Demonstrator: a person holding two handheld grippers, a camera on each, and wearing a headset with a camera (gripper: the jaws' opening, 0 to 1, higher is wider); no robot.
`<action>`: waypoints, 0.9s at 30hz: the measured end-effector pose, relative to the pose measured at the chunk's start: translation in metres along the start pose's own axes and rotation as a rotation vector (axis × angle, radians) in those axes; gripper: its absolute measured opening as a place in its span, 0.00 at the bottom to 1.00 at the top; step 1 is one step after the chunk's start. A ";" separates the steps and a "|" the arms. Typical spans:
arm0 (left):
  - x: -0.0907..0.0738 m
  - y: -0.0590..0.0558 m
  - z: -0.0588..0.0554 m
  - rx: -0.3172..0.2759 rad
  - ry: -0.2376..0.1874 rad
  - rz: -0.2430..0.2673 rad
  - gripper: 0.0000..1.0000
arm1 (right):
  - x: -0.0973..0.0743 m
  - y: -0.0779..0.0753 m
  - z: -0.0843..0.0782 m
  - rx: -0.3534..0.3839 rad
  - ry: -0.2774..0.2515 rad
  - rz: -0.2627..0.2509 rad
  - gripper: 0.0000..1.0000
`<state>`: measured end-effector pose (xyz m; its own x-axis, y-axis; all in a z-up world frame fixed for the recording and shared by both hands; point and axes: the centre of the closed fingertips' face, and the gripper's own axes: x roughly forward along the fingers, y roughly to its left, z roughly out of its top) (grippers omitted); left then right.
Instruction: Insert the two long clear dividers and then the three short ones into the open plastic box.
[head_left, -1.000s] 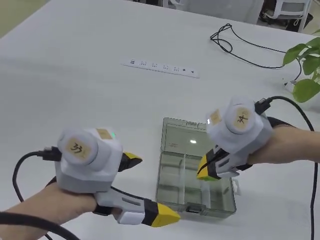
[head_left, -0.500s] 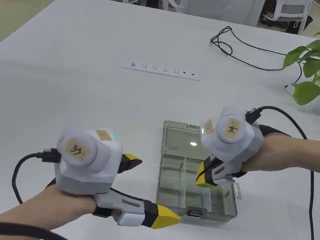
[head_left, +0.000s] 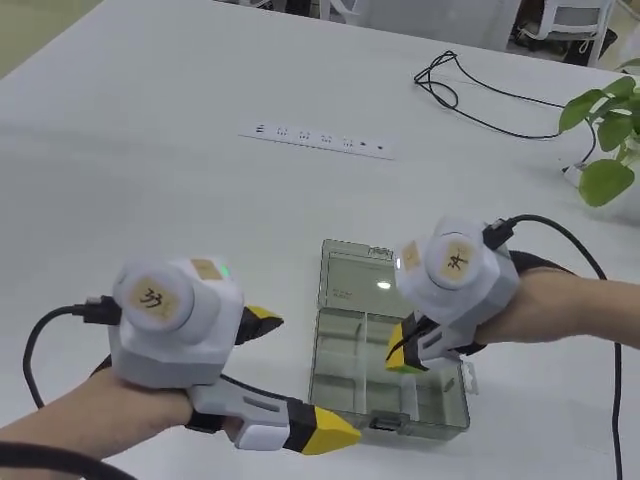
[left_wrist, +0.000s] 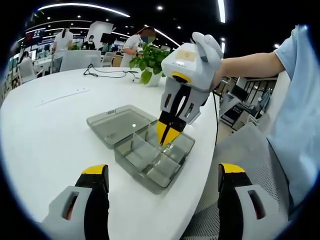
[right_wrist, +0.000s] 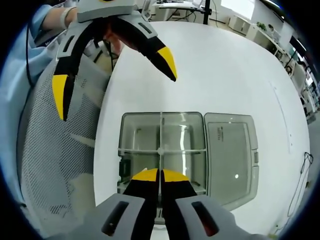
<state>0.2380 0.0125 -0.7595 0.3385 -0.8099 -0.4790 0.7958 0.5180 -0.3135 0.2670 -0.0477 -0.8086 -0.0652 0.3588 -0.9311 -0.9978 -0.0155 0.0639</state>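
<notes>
The translucent grey-green plastic box (head_left: 430, 418) lies open at the lower centre of the head view on the white table (head_left: 150, 150), with its lid (head_left: 360, 268) folded flat toward the top of the frame. The right gripper (head_left: 403, 358) dips into the middle of the box. In the right gripper view its yellow tips are closed to a sliver on the near end of a clear divider strip (right_wrist: 161, 131). That strip runs up the frame to the far wall and is crossed by another clear strip (right_wrist: 137, 149). The left gripper (head_left: 300, 376) hovers at the lower left beside the box, spread wide and holding nothing.

The step in hand looks like seating a divider, though I cannot tell how many are already in. The next move calls for a straight downward press so the strip's ends drop into the wall slots. After that, a slight opening and a clean lift out should leave the strip in place.
</notes>
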 end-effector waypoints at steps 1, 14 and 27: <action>0.000 0.000 0.000 0.002 0.000 0.000 0.92 | 0.000 0.000 0.000 0.002 -0.002 0.000 0.02; -0.002 0.001 0.001 0.004 -0.001 0.003 0.93 | -0.005 0.006 0.009 -0.025 -0.144 -0.030 0.38; -0.005 0.003 0.004 0.010 -0.010 0.014 0.95 | -0.024 0.008 0.023 0.100 -0.372 -0.106 1.00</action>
<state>0.2404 0.0169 -0.7550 0.3549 -0.8052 -0.4751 0.7959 0.5268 -0.2983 0.2607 -0.0347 -0.7768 0.0637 0.6672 -0.7422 -0.9919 0.1240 0.0262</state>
